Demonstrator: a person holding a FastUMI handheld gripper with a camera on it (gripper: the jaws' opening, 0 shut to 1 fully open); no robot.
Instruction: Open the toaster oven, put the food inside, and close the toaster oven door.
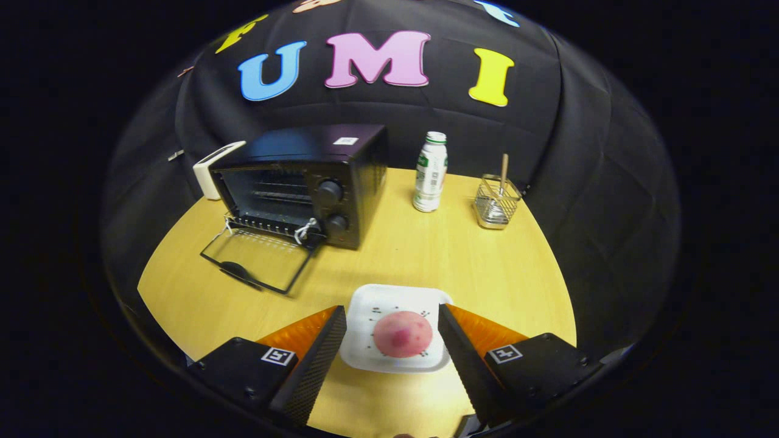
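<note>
Item: one round pink food piece (402,334) with a darker blotch, sitting on a small white square plate (365,359) on the yellow table (487,267), directly between your gripper (392,331) fingers. Claw state: spread wide, one finger on each side of the plate, touching neither food nor plate as far as the fisheye lets you judge. Handling: it looks light, soft and smooth-skinned, so expect it to dent or slide under a hard pinch; take it across its widest middle with gentle closure, low enough that it cannot squirt upward. Whether it is real or a foam model you cannot tell from here. The plate's raised rim sits inside your finger span, so mind it as you close. Destination: toaster oven (304,182), beyond the fingers to the left, its glass door (258,258) already folded down flat onto the table, rack visible inside. Clearance: bare tabletop lies between plate and door. A bottle (431,172) and a wire holder (496,204) stand well apart to the right, off your path.
</note>
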